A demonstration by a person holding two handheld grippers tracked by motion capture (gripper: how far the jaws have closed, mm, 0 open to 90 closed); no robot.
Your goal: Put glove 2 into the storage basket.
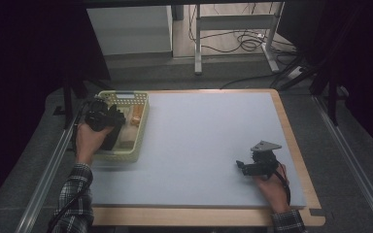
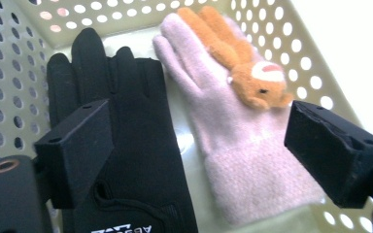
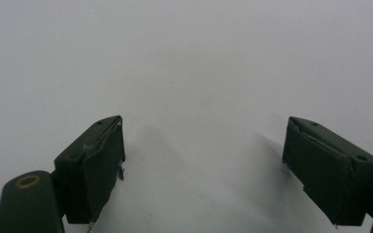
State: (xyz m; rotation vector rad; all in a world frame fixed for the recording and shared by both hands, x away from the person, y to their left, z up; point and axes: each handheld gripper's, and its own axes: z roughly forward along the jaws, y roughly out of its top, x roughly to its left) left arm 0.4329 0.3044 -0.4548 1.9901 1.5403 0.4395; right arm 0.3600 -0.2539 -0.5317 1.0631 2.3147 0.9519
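Left gripper (image 2: 199, 150), jaws wide and empty, above black glove (image 2: 126, 145) and pink glove (image 2: 223, 131) lying flat in the basket (image 2: 296, 43). Soft, light, probably limp; pinch at cuff.

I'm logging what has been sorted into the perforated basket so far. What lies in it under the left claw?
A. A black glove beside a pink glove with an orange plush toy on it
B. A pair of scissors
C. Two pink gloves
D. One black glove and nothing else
A: in the left gripper view, the black glove lies beside the pink glove, and the orange plush toy rests on its fingers, inside the basket.
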